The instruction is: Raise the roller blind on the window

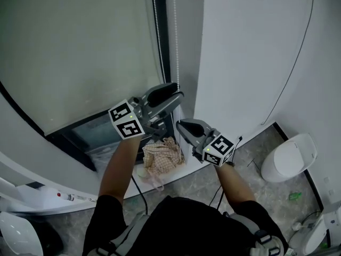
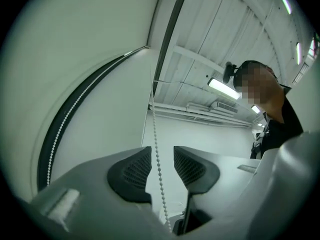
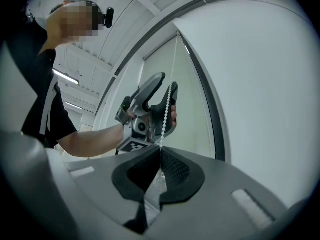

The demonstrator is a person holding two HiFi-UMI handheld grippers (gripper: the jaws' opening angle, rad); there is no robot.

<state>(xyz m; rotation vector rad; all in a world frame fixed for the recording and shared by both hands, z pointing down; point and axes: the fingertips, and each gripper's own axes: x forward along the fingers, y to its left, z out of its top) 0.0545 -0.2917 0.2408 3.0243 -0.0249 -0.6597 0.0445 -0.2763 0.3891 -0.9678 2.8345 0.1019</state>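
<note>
The pale roller blind (image 1: 80, 47) covers most of the window, with dark glass showing below its bottom edge. Its white bead chain (image 1: 175, 36) hangs along the black frame on the right. My left gripper (image 1: 176, 92) is raised beside the chain and open; in the left gripper view the bead chain (image 2: 156, 149) runs free between its pads (image 2: 132, 171) without touching them. My right gripper (image 1: 178, 124) sits lower and is shut on the bead chain (image 3: 166, 109), which rises from its closed pads (image 3: 175, 169) to the left gripper (image 3: 160, 91) above.
A white wall pillar (image 1: 240, 47) stands just right of the chain. A checked cloth (image 1: 162, 156) lies on the sill below the grippers. A white lidded bin (image 1: 290, 159) stands on the floor at the right, and a thin cable (image 1: 290, 73) runs down the wall.
</note>
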